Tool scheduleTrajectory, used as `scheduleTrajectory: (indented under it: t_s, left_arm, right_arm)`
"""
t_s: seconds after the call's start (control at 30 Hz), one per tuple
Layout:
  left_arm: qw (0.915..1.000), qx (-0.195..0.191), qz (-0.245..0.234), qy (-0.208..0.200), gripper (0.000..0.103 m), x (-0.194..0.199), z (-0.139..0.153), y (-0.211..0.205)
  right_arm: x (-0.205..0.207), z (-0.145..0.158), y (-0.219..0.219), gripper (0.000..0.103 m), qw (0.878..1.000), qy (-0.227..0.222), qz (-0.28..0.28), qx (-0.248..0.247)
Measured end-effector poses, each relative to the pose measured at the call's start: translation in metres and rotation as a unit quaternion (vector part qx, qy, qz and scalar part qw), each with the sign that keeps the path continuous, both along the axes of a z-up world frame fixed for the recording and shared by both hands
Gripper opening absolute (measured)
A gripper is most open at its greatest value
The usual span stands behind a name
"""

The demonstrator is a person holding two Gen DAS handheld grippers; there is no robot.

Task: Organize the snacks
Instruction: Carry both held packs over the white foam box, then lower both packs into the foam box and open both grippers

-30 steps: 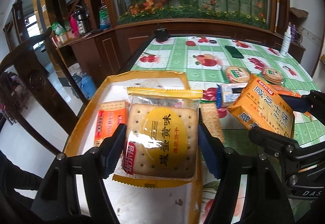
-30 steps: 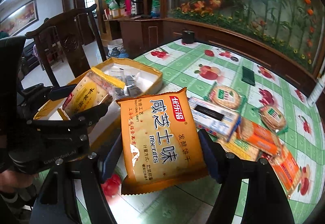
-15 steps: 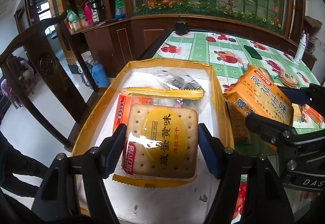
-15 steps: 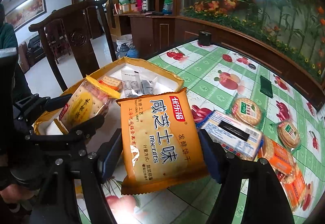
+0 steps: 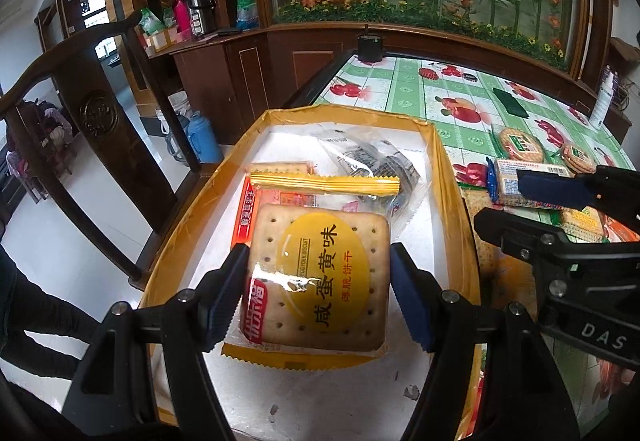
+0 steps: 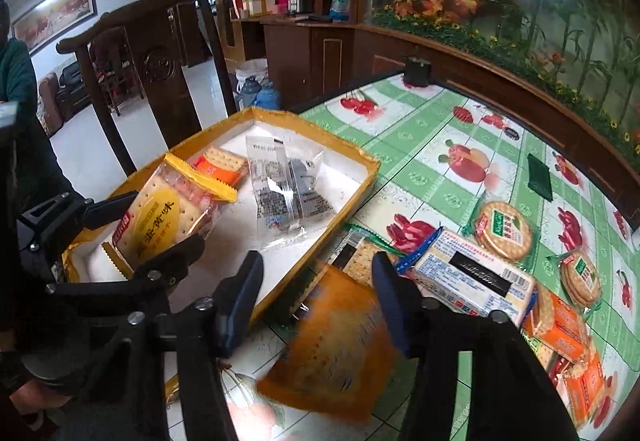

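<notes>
My left gripper (image 5: 316, 293) is shut on a square cracker pack (image 5: 320, 273) with a yellow disc label and holds it above the yellow-rimmed tray (image 5: 192, 225). The right wrist view shows the same pack (image 6: 160, 217) at the left. My right gripper (image 6: 316, 301) hangs over the table just right of the tray's rim (image 6: 340, 211), and its jaws are closing. The orange biscuit bag (image 6: 332, 353) shows blurred below and between the fingers. The pads do not press on it.
In the tray lie a clear packet (image 6: 288, 193) and an orange cracker pack (image 6: 220, 165). Loose on the green fruit-print tablecloth are a blue-white pack (image 6: 472, 277), round cracker packs (image 6: 504, 227) and orange packs (image 6: 560, 325). A dark wooden chair (image 6: 160, 61) stands behind the tray.
The orange bag has slipped out of the right gripper's jaws and dropped toward the table, and those jaws have narrowed. The left gripper still holds its pack, now further over the tray.
</notes>
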State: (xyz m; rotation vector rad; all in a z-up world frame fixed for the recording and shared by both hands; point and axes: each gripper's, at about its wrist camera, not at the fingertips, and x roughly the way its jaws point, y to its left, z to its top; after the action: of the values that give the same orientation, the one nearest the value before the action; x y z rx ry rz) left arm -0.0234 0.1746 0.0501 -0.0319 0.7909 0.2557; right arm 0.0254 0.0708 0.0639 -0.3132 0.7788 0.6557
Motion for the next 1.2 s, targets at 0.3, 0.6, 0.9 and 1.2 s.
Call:
scheduleTrajectory:
  t_s: [0.3,0.6,0.9,1.2]
  left_arm:
    - [1.0,-0.007,-0.001,0.005,0.071,0.002,-0.004,0.002]
    - [0.9999,-0.015,-0.004,0.004,0.071,0.0,-0.005,0.003]
    - [0.9997,-0.022,-0.006,0.004,0.071,-0.001,-0.006,0.005]
    - [0.9997,-0.024,-0.007,0.005,0.071,-0.001,-0.006,0.005]
  right_arm:
    - [0.0,-0.003,-0.034,0.065,0.998,0.05,-0.034,0.024]
    - [-0.011,-0.032,-0.098,0.08,0.979,0.146,-0.123,0.067]
    - [0.001,-0.047,-0.073,0.084,0.975,0.156,-0.152,0.049]
    - [0.005,-0.056,-0.06,0.079,0.985,0.1,-0.139,-0.001]
